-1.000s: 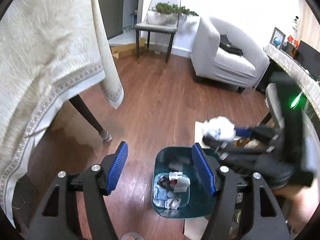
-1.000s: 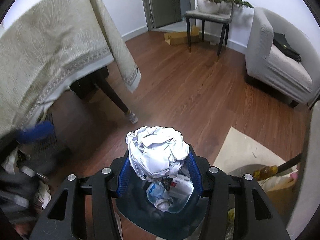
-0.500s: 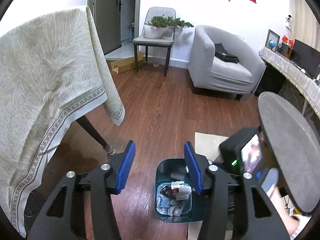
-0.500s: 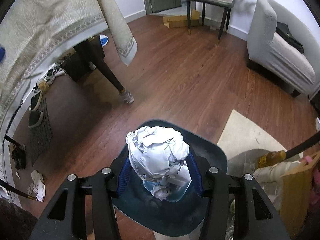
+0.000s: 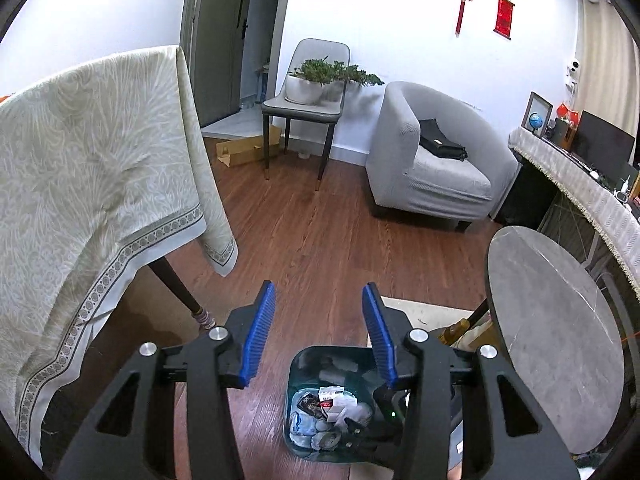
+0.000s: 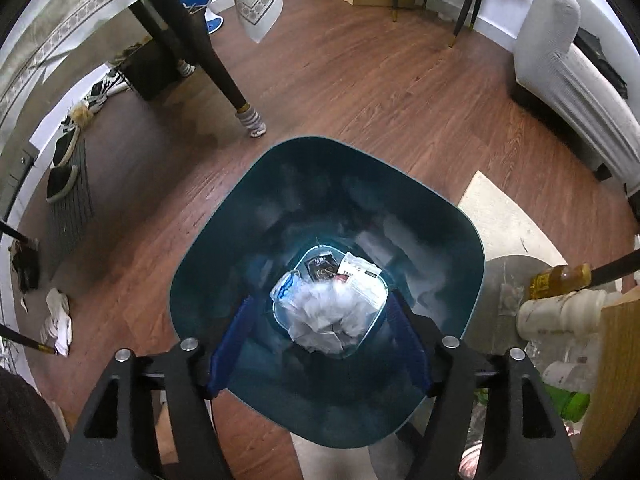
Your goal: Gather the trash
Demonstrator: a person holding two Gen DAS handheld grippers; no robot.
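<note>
Crumpled paper is being dropped into bin; right gripper opening, left gripper closing empty; more trash is needed next.

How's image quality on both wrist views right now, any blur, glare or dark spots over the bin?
Left wrist view: sharp, evenly lit, fisheye bending the room edges. Right wrist view: the crumpled paper in the bin is motion-smeared; the bin's inner walls are dark, and pale reflections show on them.

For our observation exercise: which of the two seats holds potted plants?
The slim four-legged chair; the upholstered armchair holds a flat black item instead.
</note>
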